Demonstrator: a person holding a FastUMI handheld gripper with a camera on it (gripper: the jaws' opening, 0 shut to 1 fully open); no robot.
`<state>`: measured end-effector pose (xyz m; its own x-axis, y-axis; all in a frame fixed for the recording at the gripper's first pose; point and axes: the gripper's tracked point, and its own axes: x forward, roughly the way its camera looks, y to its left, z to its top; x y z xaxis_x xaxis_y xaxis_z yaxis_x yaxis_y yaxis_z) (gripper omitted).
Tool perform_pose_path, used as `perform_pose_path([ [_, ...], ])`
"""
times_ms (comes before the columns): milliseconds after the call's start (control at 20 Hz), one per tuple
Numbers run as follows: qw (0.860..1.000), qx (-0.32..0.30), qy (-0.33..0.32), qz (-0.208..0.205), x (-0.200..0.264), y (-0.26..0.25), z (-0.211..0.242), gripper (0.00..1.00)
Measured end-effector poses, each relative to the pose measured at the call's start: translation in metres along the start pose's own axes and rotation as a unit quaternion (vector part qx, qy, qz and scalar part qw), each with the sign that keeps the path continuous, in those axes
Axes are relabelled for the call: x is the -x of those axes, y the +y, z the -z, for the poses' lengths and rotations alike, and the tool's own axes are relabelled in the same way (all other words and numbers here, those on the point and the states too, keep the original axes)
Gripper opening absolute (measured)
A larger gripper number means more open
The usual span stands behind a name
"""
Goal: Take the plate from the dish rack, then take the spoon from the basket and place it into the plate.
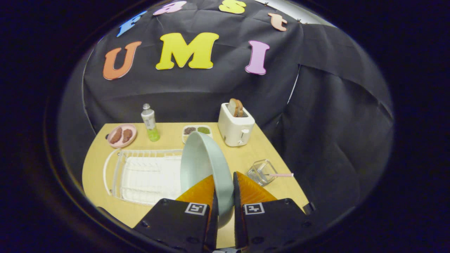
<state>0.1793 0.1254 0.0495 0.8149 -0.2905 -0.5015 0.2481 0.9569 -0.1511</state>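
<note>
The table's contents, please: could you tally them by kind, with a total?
Plates: 2, a pale green plate clamped in the tool, a pink plate
Tray: 1
Bottle: 1
Toaster: 1
Dish rack: 1
Basket: 1
Total: 7

Your table (pixel 168 135) carries a white rack (pixel 140 175) close ahead of you, left of the fingers. Along the far edge: a pink plate (pixel 121 136) with two brown pieces, a bottle (pixel 150 123), a small tray (pixel 197 130), then a toaster (pixel 235 128). A clear basket (pixel 261 171) sits off right, just beyond the fingers.
</note>
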Motion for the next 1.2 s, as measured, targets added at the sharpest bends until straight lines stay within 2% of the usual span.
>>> perform_pose_path([
  [250,0.993,-0.01,0.013,-0.114,0.021,0.007,0.085,0.25],
  [550,0.971,-0.083,0.08,-0.21,-0.03,-0.007,0.179,0.25],
  [600,0.968,-0.096,0.084,-0.218,-0.039,-0.01,0.191,0.25],
  [800,0.971,-0.11,0.055,-0.206,-0.071,-0.024,0.211,0.25],
  [950,0.972,-0.092,0.048,-0.212,-0.083,-0.031,0.217,0.24],
  [1050,0.972,-0.087,0.037,-0.217,-0.089,-0.037,0.216,0.19],
  [1200,0.97,-0.077,0.021,-0.228,-0.098,-0.042,0.217,0.19],
])
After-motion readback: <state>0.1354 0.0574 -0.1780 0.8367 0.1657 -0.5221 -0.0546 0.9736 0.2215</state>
